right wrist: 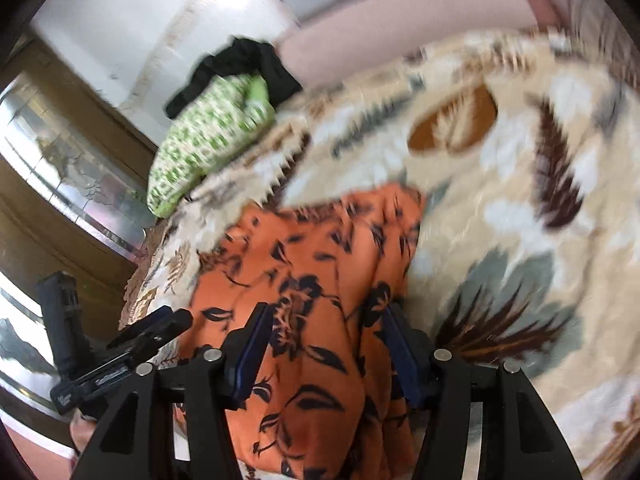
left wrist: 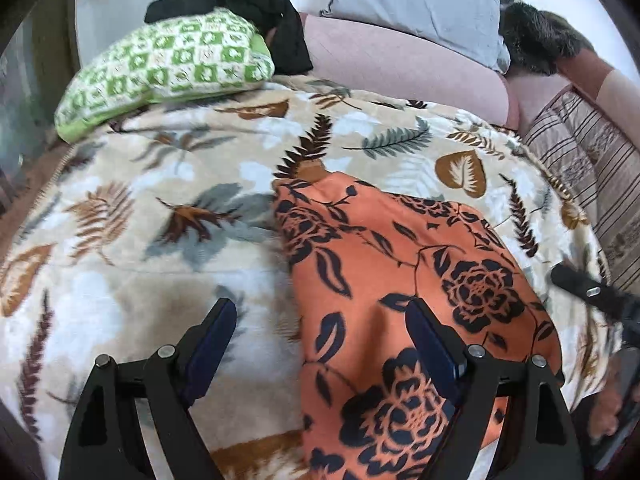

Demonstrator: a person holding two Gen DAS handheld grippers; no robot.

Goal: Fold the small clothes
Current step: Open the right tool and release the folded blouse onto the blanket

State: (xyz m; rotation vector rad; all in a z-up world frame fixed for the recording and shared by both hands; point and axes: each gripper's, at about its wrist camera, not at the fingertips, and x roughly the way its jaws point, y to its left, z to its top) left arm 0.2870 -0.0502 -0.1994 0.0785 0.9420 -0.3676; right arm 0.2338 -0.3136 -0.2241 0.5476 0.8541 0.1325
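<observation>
Left wrist view: orange floral garment (left wrist: 400,280) lies on the leaf-print blanket (left wrist: 160,200). Left gripper (left wrist: 320,320) gapes empty; right gripper (right wrist: 324,332) straddles cloth, unclamped. Recommend smoothing creases before folding.

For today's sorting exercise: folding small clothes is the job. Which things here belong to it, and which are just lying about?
Belongs to the job:
orange floral garment
left tongs
right tongs

Just lying about:
green checked pillow
black clothing
grey pillow
</observation>
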